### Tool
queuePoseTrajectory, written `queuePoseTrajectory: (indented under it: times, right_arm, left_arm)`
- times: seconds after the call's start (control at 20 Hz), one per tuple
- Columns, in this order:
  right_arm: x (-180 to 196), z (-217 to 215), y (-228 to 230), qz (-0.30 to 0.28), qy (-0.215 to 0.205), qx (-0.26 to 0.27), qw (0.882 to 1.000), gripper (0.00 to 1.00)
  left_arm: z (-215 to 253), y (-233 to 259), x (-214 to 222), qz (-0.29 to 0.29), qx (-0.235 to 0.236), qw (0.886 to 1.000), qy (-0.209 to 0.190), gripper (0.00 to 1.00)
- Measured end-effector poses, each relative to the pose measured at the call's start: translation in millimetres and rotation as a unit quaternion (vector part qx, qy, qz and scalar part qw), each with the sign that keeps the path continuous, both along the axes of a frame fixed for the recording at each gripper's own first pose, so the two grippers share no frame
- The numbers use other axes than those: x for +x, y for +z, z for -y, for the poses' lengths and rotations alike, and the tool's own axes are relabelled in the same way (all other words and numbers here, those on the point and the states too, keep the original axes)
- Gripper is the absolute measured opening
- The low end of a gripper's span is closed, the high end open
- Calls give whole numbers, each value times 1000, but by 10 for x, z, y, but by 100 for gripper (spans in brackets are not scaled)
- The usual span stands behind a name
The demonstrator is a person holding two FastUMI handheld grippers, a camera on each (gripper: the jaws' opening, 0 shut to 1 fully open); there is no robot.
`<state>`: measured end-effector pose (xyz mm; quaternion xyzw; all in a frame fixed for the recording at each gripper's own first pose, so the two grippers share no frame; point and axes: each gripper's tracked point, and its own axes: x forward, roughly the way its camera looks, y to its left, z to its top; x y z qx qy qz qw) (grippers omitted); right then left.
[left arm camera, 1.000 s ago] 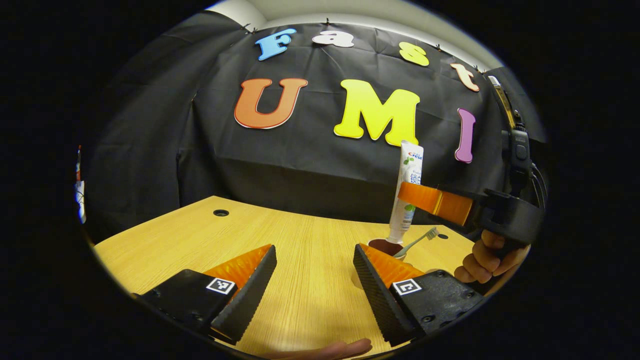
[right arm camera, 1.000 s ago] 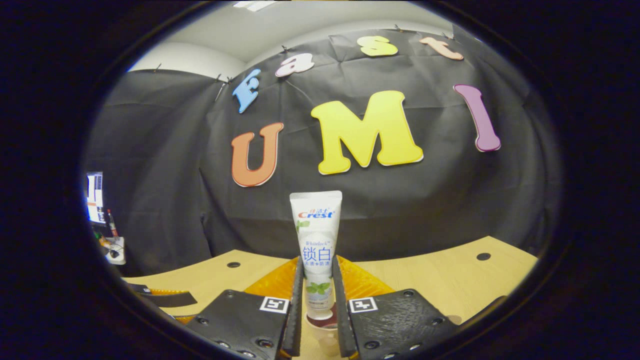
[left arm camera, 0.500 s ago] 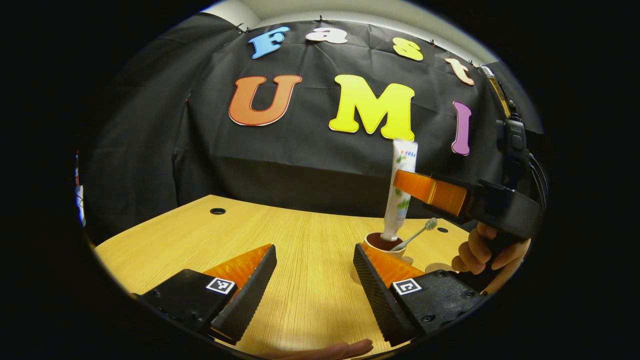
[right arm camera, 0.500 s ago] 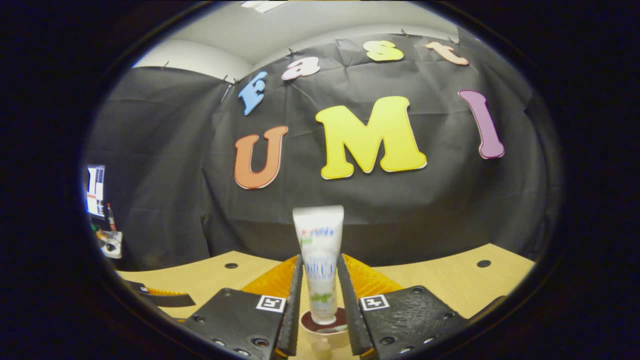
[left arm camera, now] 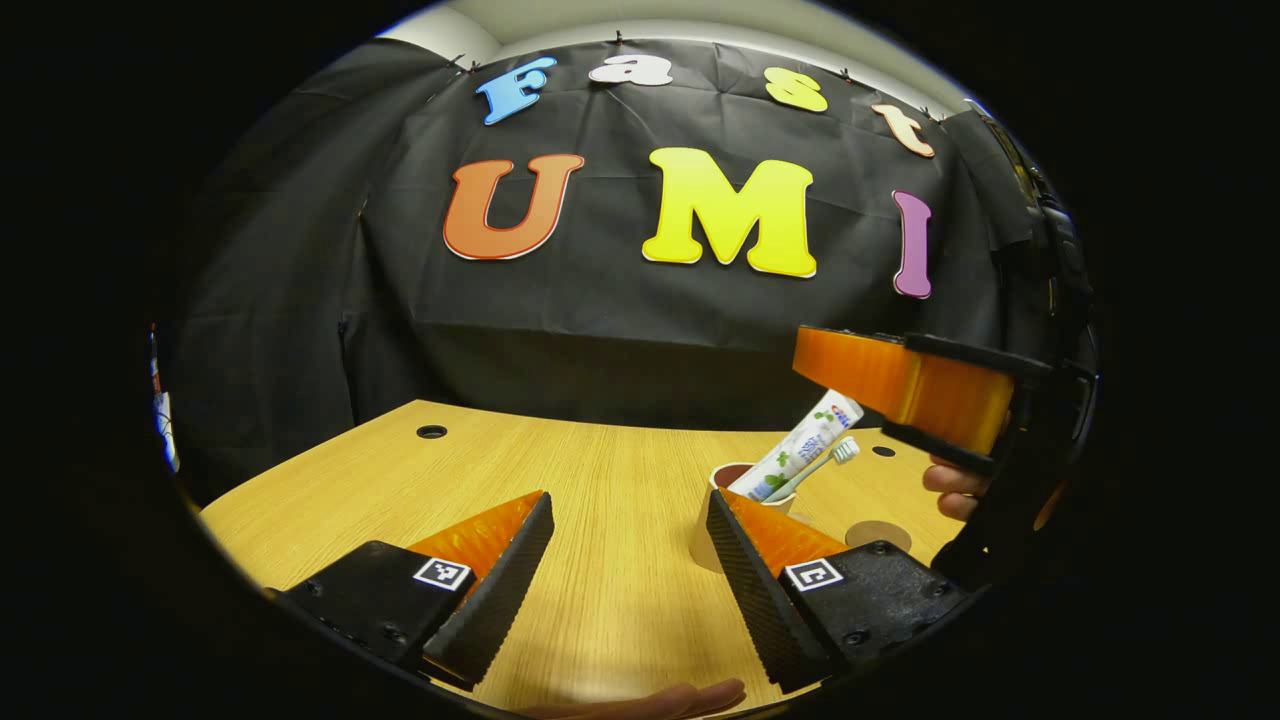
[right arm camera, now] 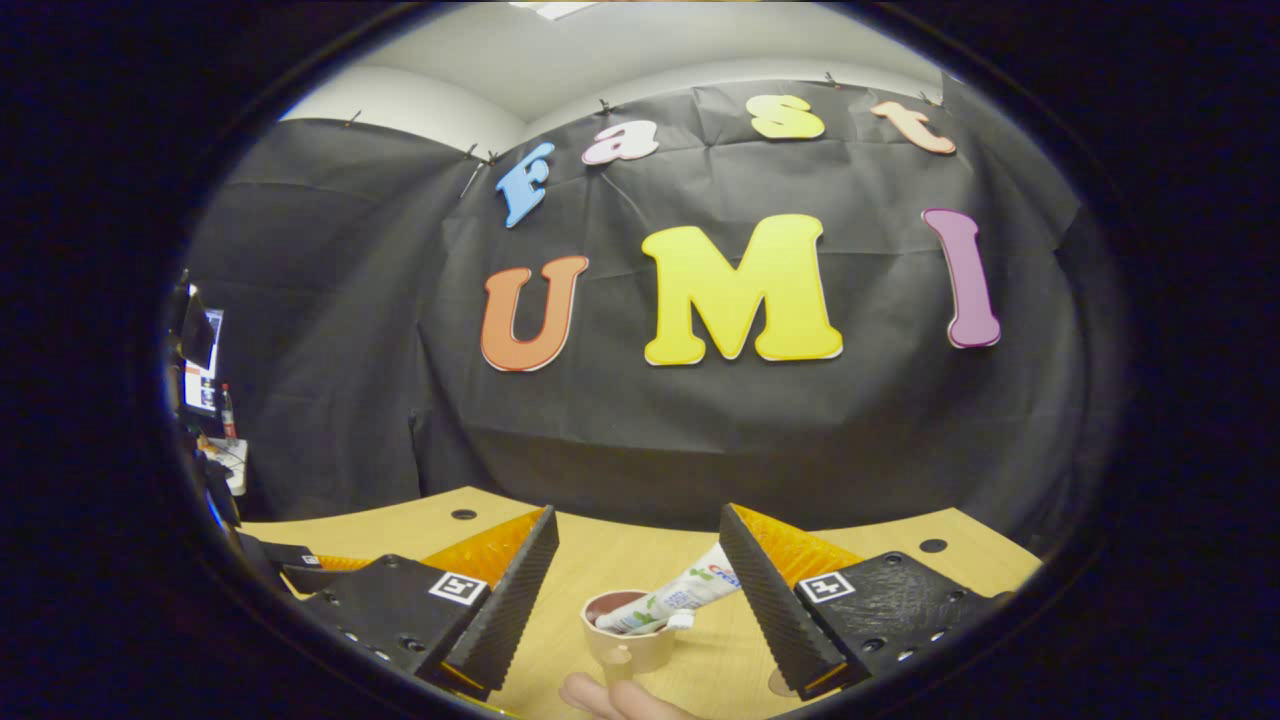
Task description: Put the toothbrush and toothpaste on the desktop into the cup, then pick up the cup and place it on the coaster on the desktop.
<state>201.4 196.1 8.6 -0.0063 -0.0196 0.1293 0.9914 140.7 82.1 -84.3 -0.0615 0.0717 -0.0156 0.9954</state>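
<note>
While the cup (right arm camera: 628, 632) stands on the wooden desktop (left arm camera: 560, 490), we see the toothpaste (right arm camera: 676, 598) and toothbrush (left arm camera: 818, 466) both leaning inside it, heads tilted over its rim. Just beside the cup lies the round coaster (left arm camera: 878, 534). In the left gripper view our left gripper (left arm camera: 630, 570) rests near the cup with fingers spread wide, one finger partly hiding the cup's wall. Above the cup our right gripper (right arm camera: 636, 590) hangs with fingers wide apart, holding nothing; half a second ago they clamped the upright tube. Behind the cup hangs the black cloth wall (right arm camera: 700, 440), and cable holes (left arm camera: 432, 431) dot the desktop.
</note>
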Motion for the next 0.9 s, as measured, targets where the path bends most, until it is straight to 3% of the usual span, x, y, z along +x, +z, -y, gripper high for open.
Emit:
queuePoseTrajectory:
  times: [0.2, 0.3, 0.6, 0.75, 0.9]
  right_arm:
    - [-351, 354, 128, 9, -12, 12, 1000, 97]
    - [-537, 534, 184, 19, -18, 17, 1000, 97]
    - [-1026, 1127, 288, 52, -51, 17, 997, 96]
    - [-1265, 1358, 238, 58, -52, 19, 997, 98]
    - [-1442, 1576, 182, 61, -55, 18, 996, 96]
  left_arm:
    - [252, 131, 18, -2, 18, 1000, -18, 98]
    - [468, 198, 31, -14, 4, 999, -41, 97]
    - [785, 320, 186, -89, -13, 994, -54, 97]
    - [987, 208, 229, -176, -29, 982, -71, 97]
    - [1058, 100, 267, -253, -4, 964, -76, 98]
